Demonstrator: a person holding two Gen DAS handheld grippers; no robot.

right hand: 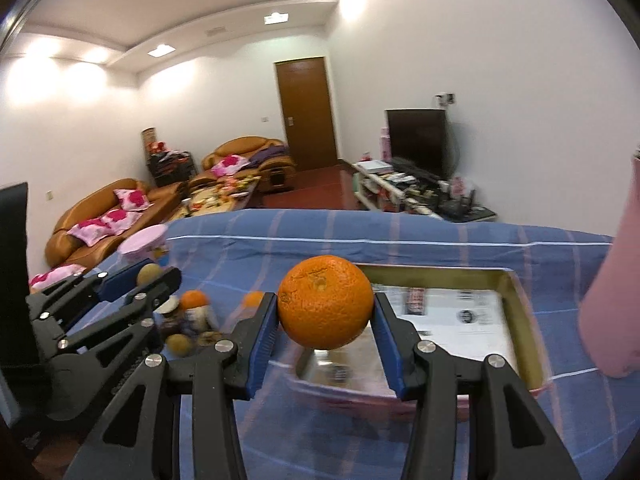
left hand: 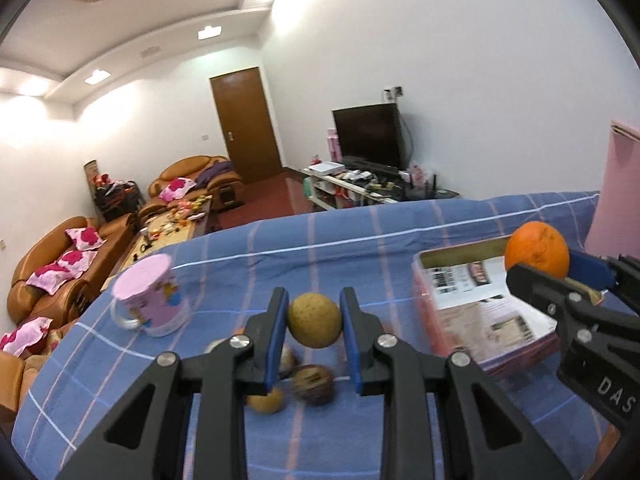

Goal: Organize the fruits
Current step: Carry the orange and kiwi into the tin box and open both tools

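Orange and tan fruit fill both of your tools over a surface (left hand: 400, 216) draped in blue plaid cloth. Your right hand-held gripper (right hand: 326, 330) is clenched on an orange (right hand: 326, 302), its blue pads pressed to either side of the fruit, which hangs clear above the near end of an open, shallow tin tray (right hand: 524, 320) lined with printed paper. Your left hand-held gripper (left hand: 314, 320) is clenched on a small tan round fruit (left hand: 315, 320), lifted off the cloth. Beneath and just behind that fruit, a loose cluster stays on the cloth: a dark brown wrinkled fruit (left hand: 313, 385), a yellowish round fruit (left hand: 266, 400), and others too blurred to name. From the right wrist view, two smaller oranges (right hand: 194, 299) sit in the same cluster, left of the tray. A clear mug with a pink lid (left hand: 150, 296) stands near the surface's left edge, well apart from the tray. A pink object (right hand: 612, 300), blurred, rises at the right edge. Beyond the surface lie brown sofas (left hand: 48, 276) with pink cushions, a wooden door (left hand: 245, 124) and a dark television (left hand: 368, 134).
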